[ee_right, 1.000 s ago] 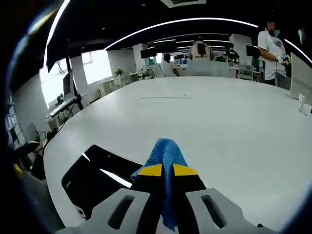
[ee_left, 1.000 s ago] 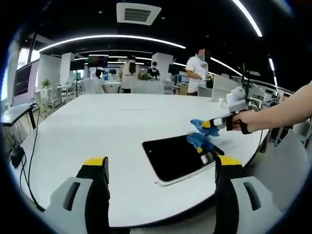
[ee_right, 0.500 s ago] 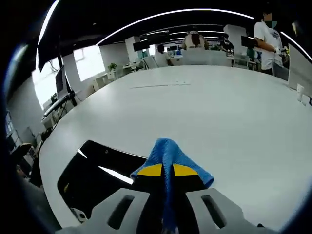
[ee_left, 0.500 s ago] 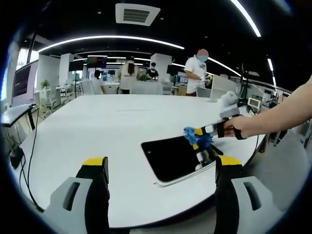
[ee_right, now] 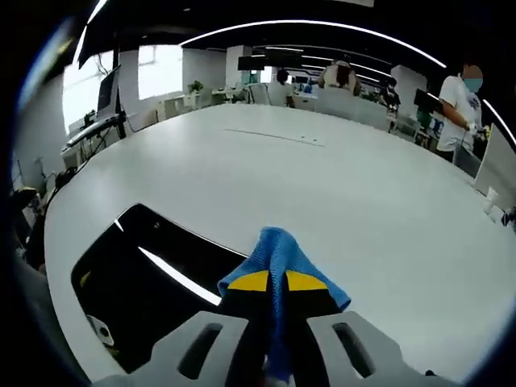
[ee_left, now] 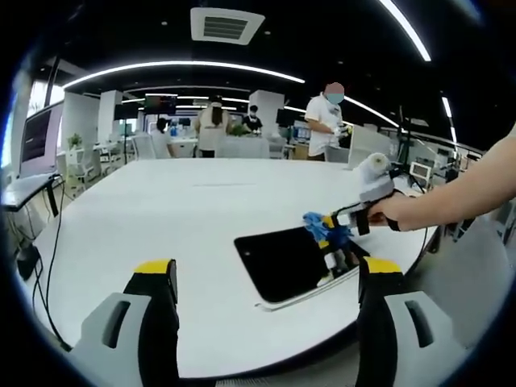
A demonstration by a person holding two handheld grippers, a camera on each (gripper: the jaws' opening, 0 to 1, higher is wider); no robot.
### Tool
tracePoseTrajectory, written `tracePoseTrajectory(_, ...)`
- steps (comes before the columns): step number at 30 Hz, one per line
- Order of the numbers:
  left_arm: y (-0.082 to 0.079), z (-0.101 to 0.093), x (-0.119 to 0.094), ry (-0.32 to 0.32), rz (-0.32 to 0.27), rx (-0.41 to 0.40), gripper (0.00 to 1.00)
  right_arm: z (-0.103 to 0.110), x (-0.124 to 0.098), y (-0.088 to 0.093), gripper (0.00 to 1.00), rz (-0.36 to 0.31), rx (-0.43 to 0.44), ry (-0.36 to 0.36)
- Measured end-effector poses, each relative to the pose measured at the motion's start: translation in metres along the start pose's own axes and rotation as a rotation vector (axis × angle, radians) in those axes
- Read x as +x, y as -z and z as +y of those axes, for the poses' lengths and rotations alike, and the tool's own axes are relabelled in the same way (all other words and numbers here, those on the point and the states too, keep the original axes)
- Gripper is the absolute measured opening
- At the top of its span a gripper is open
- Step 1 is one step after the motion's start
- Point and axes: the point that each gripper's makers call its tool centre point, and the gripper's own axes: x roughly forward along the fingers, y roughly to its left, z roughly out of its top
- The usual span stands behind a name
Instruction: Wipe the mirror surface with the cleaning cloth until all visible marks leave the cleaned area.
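Note:
A dark rectangular mirror (ee_left: 282, 260) lies flat on the white table (ee_left: 161, 226) near its front edge. In the right gripper view the mirror (ee_right: 137, 282) spreads to the left below my jaws. My right gripper (ee_right: 272, 282) is shut on a blue cleaning cloth (ee_right: 278, 254), whose folds poke up between the yellow-tipped jaws. In the left gripper view the right gripper (ee_left: 339, 222) comes in from the right, held by a person's hand, with the blue cloth (ee_left: 321, 226) over the mirror's far right corner. My left gripper (ee_left: 262, 278) stands open in front of the mirror, nothing between its jaws.
The big white table (ee_right: 363, 193) stretches far back with much bare surface. Several people (ee_left: 326, 117) stand at desks beyond it. A cable (ee_left: 48, 266) hangs off the table's left edge. A grey chair (ee_left: 468, 274) stands at the right.
The right gripper with the cloth has moved in from the mirror's right edge over its far right corner. The left gripper has stayed put.

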Motion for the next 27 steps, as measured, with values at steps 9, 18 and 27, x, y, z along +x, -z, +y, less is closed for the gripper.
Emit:
tracePoseTrajectory(9,0.002,-0.001,0.001,0.01,0.013,-0.004,0.92,0.02,0.006,-0.007,0.0,0.014,0.013,-0.024)
tracePoseTrajectory(18,0.003,-0.001,0.001,0.011,0.014,-0.004,0.91,0.05,0.014,-0.016,0.0,0.014,-0.009,-0.063)
tracePoseTrajectory(27,0.003,-0.001,0.002,0.012,0.014,-0.005,0.91,0.081,0.019,-0.024,0.0,0.004,-0.032,-0.103)
